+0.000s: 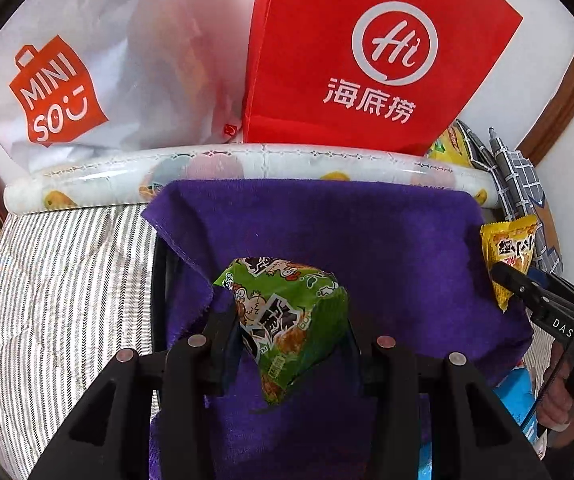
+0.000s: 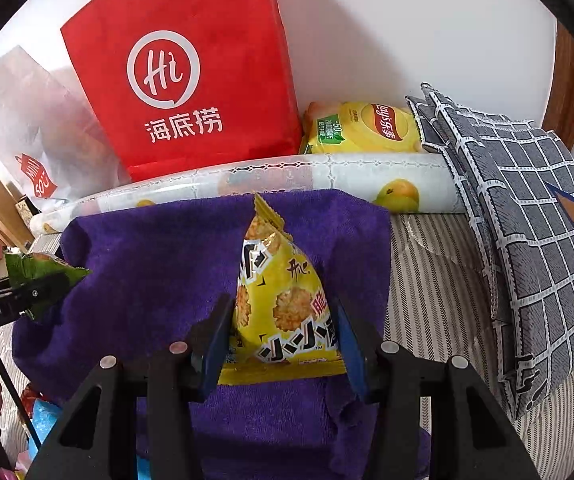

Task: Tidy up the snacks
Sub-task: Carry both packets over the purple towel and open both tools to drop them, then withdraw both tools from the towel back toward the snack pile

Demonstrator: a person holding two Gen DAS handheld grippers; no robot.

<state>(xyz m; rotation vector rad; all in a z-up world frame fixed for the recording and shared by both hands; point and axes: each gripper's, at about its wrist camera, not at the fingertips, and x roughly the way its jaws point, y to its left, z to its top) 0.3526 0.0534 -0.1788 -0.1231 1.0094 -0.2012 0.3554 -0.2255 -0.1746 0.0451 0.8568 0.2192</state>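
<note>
The left gripper [image 1: 291, 344] is clamped on a green snack packet [image 1: 287, 316], and the right gripper [image 2: 283, 336] is clamped on a yellow snack packet [image 2: 283, 300]; both packets hang just above a purple towel [image 1: 367, 232] spread over the striped worktop [image 1: 67, 280]. These look like light, air-puffed foil pouches: soft, crinkly and a bit slippery, with brittle crackers inside, so I'd judge a gentle pinch across the body or on a crimped seam safer than a hard squeeze. I count two small packets, one per gripper, plus one big yellow chip bag [image 2: 363, 128] lying behind a rolled fruit-print sheet [image 2: 287, 180]. Against the wall stand one red bag [image 2: 183, 72] and one white bag [image 1: 87, 60], and a checked grey cloth [image 2: 527, 220] lies at the right. Other bright wrappers peek out under the towel's edge, too hidden to count.
</note>
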